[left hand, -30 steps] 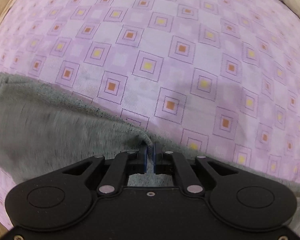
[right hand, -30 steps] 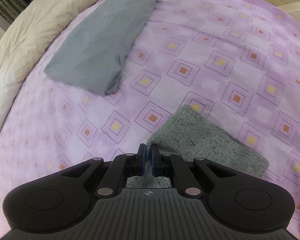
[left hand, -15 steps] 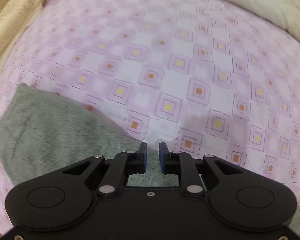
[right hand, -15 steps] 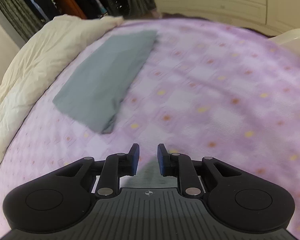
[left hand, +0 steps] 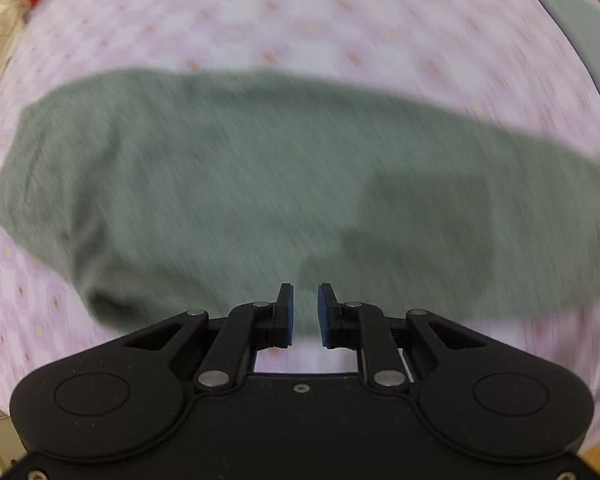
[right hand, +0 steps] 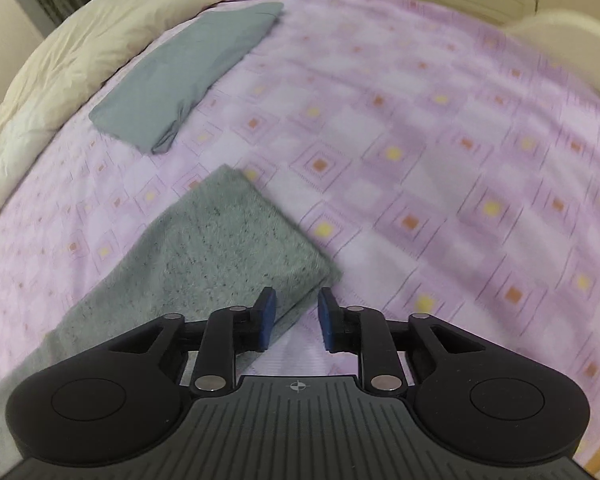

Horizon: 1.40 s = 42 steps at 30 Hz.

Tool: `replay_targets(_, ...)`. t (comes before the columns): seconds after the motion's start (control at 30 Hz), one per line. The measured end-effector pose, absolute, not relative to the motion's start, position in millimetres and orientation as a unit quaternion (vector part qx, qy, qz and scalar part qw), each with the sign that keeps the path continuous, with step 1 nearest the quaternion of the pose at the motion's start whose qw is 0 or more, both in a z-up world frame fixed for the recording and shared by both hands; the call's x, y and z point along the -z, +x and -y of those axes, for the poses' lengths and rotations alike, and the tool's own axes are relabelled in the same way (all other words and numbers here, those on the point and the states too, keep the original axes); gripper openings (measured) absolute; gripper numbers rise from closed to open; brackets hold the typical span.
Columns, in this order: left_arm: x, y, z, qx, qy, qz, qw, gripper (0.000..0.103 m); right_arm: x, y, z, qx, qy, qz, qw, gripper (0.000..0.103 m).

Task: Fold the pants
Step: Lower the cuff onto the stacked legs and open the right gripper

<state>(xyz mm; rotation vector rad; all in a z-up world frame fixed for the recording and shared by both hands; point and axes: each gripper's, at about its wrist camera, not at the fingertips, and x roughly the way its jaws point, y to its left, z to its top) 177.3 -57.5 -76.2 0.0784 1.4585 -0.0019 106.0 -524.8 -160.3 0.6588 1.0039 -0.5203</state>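
With left tool point(left hand: 304, 314) parted and empty, right tool point(right hand: 294, 316) opening over nothing, regrip folded grey pants point(right hand: 228, 240) by matching corners, keeping edges aligned.

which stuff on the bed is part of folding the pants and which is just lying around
Part of the job:
- grey pants
- left gripper, open, empty
- right gripper, jaws opening, nothing gripped

Just lying about:
- folded blue-grey cloth
- cream duvet
- purple patterned sheet

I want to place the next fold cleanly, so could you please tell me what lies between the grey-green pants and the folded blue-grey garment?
Only bare purple patterned bedsheet separates the pants from the folded blue-grey garment; the right wrist view shows this.
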Motion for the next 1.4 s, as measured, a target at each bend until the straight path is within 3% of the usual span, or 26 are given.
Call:
replay_targets(0.17,76.0,150.1,75.3,0.024,0.057,-0.680,0.731,0.025,175.4,113.4,530.3,0.252,0.361,-0.463,0.769,0.024)
replay_targets(0.23,75.3,144.2,79.7,0.022,0.067,-0.675,0.735,0.025,170.9,119.3,528.2,0.247,0.356,-0.469,0.769,0.004)
replay_targets(0.43,65.4,133.4,78.1,0.003,0.051,-0.655,0.754,0.025,167.8,123.6,529.2,0.251,0.284,-0.508,0.774,0.006)
replay_targets(0.47,63.2,131.3,76.8,-0.001,0.049,-0.655,0.754,0.025,164.8,123.5,529.3,0.256,0.270,-0.506,0.778,0.012)
replay_targets(0.57,60.6,128.8,73.6,-0.017,0.045,-0.649,0.759,0.025,136.2,124.7,517.4,0.239,0.209,-0.460,0.829,0.012)
replay_targets(0.67,63.5,125.3,71.0,-0.033,0.036,-0.652,0.756,0.025,117.2,143.8,493.6,0.122,0.141,-0.439,0.879,0.019)
replay_targets(0.8,71.4,123.4,64.4,-0.060,0.013,-0.667,0.743,0.025,124.3,187.7,454.3,-0.030,0.051,-0.451,0.890,0.019)
replay_targets(1.0,71.3,113.8,52.1,-0.100,-0.005,-0.668,0.737,0.025,155.8,237.7,412.7,-0.164,-0.080,-0.472,0.863,0.021)
replay_targets(1.1,74.1,109.2,43.6,-0.121,-0.018,-0.673,0.729,0.025,166.6,248.9,405.0,-0.219,-0.117,-0.488,0.837,0.027)
replay_targets(1.33,82.6,106.9,37.2,-0.144,-0.030,-0.684,0.715,0.025,177.4,250.8,397.5,-0.287,-0.166,-0.516,0.790,0.027)
replay_targets(1.37,83.0,107.0,37.6,-0.144,-0.030,-0.684,0.714,0.025,178.5,250.9,397.0,-0.290,-0.163,-0.523,0.785,0.024)
replay_targets(1.4,83.6,107.3,38.7,-0.144,-0.028,-0.684,0.714,0.025,178.1,249.9,396.2,-0.296,-0.157,-0.528,0.780,0.007)
